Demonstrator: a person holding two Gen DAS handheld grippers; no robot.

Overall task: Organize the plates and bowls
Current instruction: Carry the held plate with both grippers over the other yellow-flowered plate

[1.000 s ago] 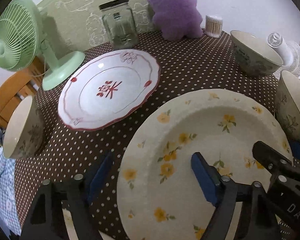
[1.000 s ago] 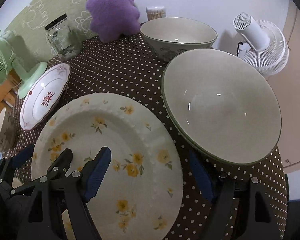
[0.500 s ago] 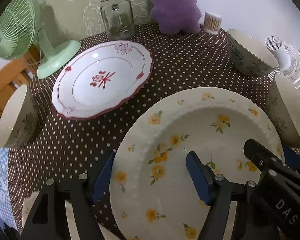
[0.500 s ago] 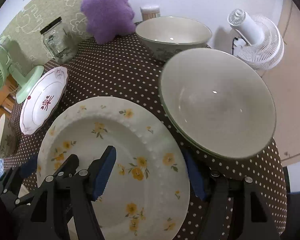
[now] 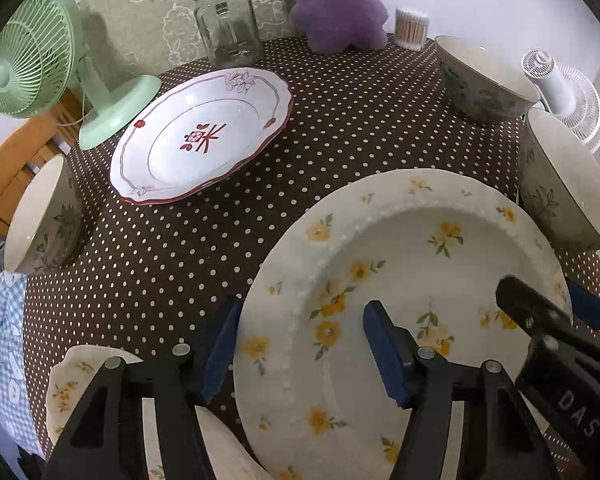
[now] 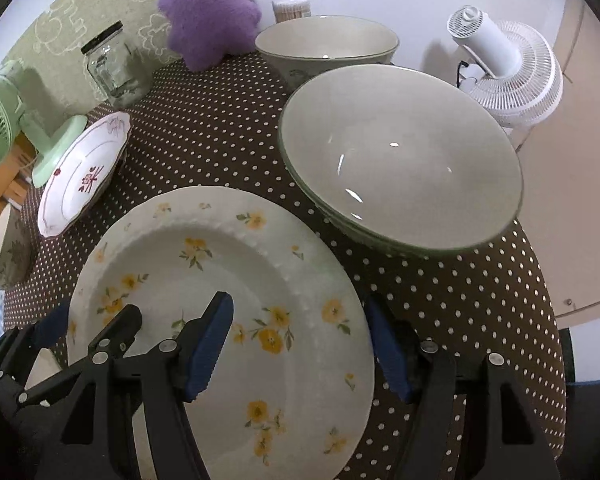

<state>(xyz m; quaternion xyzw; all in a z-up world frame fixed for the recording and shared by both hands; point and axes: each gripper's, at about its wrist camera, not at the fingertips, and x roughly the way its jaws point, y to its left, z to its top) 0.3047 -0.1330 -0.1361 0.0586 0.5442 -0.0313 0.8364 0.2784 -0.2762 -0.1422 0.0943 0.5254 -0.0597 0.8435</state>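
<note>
A large cream plate with yellow flowers (image 5: 420, 240) (image 6: 220, 240) lies on the dotted tablecloth (image 5: 340, 128). My left gripper (image 5: 302, 348) straddles its left rim, one pad outside the edge and one over the well. Its jaws are closing and do not pinch the plate. My right gripper (image 6: 298, 350) straddles the right rim the same way, open. A white plate with red markings (image 5: 204, 136) lies at the back left. Three leaf-patterned bowls stand around: left (image 5: 40, 216), right (image 6: 400, 152), far right (image 6: 328, 44). A second floral plate (image 5: 76, 376) shows under the left gripper.
At the back stand a green fan (image 5: 28, 52), a glass jar (image 5: 228, 28), a purple plush (image 5: 336, 4) and a tub of sticks (image 5: 410, 28). A white fan (image 6: 508, 72) sits past the right bowl. Blue checked cloth (image 5: 0, 340) hangs at the table's left edge.
Both pairs of jaws have narrowed around the floral plate's rims; the left outer pad has come close to the plate's edge. The dishes have not moved.
</note>
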